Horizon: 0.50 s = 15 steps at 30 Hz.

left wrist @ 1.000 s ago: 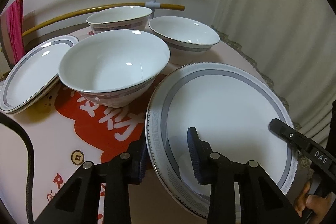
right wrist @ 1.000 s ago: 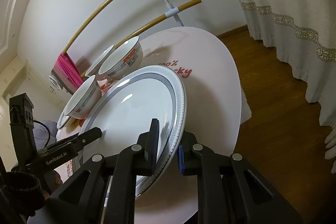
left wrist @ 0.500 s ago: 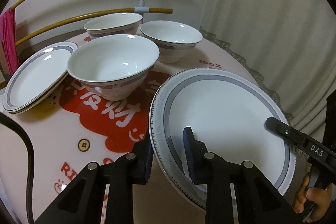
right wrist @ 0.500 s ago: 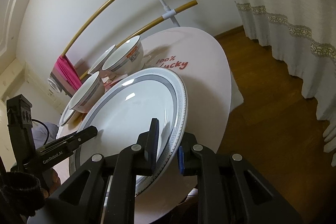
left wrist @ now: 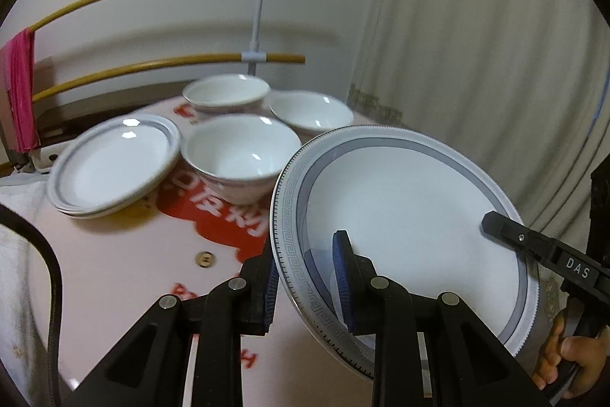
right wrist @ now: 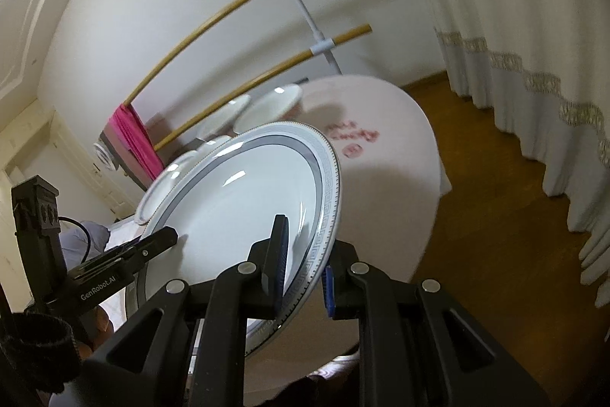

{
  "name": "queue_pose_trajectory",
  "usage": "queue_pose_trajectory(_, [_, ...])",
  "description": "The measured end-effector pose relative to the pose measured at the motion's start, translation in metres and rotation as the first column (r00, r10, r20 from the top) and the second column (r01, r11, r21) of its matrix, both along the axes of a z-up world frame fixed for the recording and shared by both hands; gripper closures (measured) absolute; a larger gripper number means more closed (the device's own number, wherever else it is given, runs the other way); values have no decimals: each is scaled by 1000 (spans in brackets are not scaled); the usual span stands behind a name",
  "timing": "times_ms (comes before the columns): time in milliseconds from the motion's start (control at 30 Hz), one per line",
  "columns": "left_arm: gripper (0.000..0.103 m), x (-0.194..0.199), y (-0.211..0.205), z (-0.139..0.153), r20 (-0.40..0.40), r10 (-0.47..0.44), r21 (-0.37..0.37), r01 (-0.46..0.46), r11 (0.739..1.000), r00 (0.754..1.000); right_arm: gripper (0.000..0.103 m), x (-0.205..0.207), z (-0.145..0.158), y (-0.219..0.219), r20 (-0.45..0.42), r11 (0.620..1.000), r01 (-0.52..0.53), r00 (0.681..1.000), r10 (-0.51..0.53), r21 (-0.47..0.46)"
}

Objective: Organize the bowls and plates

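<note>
A large white plate with a grey patterned rim [left wrist: 404,216] is held in the air above the round table. My left gripper [left wrist: 305,288] is shut on its near left rim. My right gripper [right wrist: 305,273] is shut on the opposite rim of the same plate [right wrist: 244,201]; its finger also shows at the right of the left wrist view [left wrist: 533,246]. On the table sit a stack of smaller grey-rimmed plates [left wrist: 114,166] at the left and three white bowls: a near one [left wrist: 240,155], a far one [left wrist: 225,98] and a right one [left wrist: 310,113].
The round table has a pink cloth with red lettering [left wrist: 126,266]. A rack with two bamboo rails [left wrist: 171,63] and a pink towel [left wrist: 19,90] stands behind it. White curtains [right wrist: 514,37] hang at the right over a wooden floor [right wrist: 495,235].
Both grippers have lifted the large plate off the table and raised it, tilting it. The bowls and the plate stack now lie farther away and lower in view.
</note>
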<state>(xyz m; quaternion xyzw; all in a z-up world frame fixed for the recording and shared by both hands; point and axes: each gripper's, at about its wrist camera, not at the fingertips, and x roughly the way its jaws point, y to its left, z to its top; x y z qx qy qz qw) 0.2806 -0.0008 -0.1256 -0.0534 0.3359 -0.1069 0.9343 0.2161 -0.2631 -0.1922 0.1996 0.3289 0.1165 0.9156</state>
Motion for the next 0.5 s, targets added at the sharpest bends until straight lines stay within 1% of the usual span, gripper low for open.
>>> queue_pose_trajectory(100, [80,-14,22,10,31,21,-13,-21,1000,999,87,-4,18,21,40,999,-22,999,23,-30])
queue_pose_trajectory(200, [80,-29,55,18,56,58,-24,-57,998,997,87,-3,30,45,64,998,-50,997,53,-48])
queue_pose_trajectory(333, [80,-42,98,23,75,116,-34,-113,993,990,87,7,37,81,72,994,-96,992,100,-57])
queue_pose_trajectory(500, [80,-51,155,26,91,195,-35,-193,981,977,87,31,41,141,75,984,-169,982,173,-56])
